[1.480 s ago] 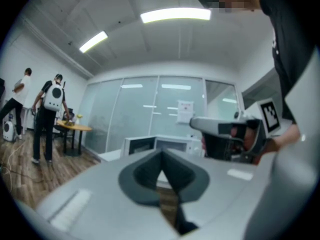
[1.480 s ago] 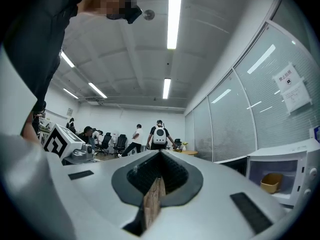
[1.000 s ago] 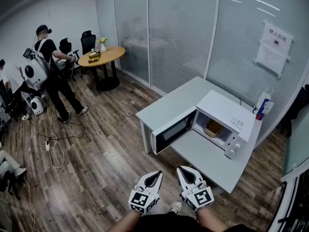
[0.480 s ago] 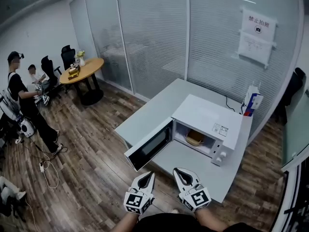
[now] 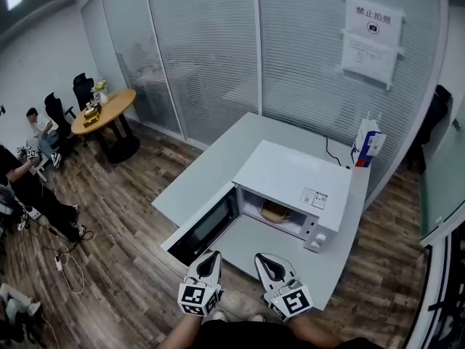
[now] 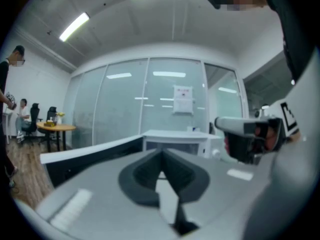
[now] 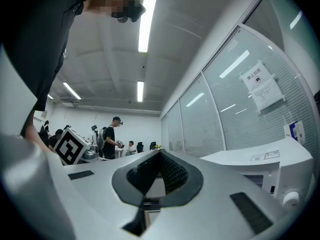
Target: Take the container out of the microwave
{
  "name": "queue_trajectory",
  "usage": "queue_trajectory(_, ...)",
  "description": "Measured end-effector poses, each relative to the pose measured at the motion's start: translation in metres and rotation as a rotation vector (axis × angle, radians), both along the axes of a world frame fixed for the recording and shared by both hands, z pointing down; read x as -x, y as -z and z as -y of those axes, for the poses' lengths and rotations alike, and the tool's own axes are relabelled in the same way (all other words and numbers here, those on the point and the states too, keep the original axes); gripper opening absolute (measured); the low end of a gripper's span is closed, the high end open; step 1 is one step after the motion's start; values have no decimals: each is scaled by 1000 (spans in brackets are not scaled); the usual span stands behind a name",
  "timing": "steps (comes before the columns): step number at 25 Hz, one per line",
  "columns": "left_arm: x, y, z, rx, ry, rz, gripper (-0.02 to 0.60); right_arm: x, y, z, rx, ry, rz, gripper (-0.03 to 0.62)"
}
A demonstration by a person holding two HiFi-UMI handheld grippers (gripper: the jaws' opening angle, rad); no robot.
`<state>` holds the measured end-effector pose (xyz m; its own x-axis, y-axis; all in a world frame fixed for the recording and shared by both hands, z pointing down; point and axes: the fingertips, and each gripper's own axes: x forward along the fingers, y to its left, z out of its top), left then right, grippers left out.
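A white microwave (image 5: 294, 182) stands on a grey table (image 5: 211, 167) with its door (image 5: 202, 229) swung open to the left. Inside its cavity sits a tan container (image 5: 275, 212). My left gripper (image 5: 213, 256) and right gripper (image 5: 262, 259) hover side by side at the table's near edge, short of the oven, both shut with nothing between the jaws. In the left gripper view the jaws (image 6: 161, 152) meet in front of the microwave (image 6: 175, 140) and its door (image 6: 92, 154). In the right gripper view the closed gripper (image 7: 160, 154) has the microwave (image 7: 267, 164) at its right.
A red-white-blue carton (image 5: 368, 142) stands on the table behind the microwave. Frosted glass partitions carry a posted notice (image 5: 372, 29). A round wooden table (image 5: 101, 111) with chairs and several people are at the far left. Cables (image 5: 65, 260) lie on the wood floor.
Both grippers and the view have moved toward the table; the microwave now lies closer and more central. The standing person at the left has slid to the frame's edge.
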<state>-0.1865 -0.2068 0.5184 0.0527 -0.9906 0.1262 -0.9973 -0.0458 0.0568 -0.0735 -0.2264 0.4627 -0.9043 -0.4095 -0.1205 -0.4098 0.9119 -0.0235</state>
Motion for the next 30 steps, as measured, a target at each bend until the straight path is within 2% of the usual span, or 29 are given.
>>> queue_trajectory(3,0,-2,20,-1,-9,17,5,-2,-3,19,3,-26,-3,-2)
queue_trajectory(8,-9,-19,57,21,-86,20,5,-2,-18,53,17,-101,-36,-2)
queue_trajectory(15,-20,-26,107,11,-182,58,5,-3,-43,87,41,-210,-90,-2)
queue_trajectory(19,-26,-36,132,18,-211,72,5,-6,-56,99,75,-260,-109,-2)
queue_trajectory(25,-45,-64,161,56,-274,42,8,-11,-73,114,109,-310,-141,-2)
queue_trajectory(26,-47,-70,165,66,-279,40,35,-12,-77,117,115,-318,-147,-2)
queue_trajectory(29,-51,-88,180,97,-279,21,224,-17,-88,126,134,-346,-163,-2)
queue_trajectory(30,-53,-94,185,106,-276,13,264,-19,-92,129,141,-355,-169,-2)
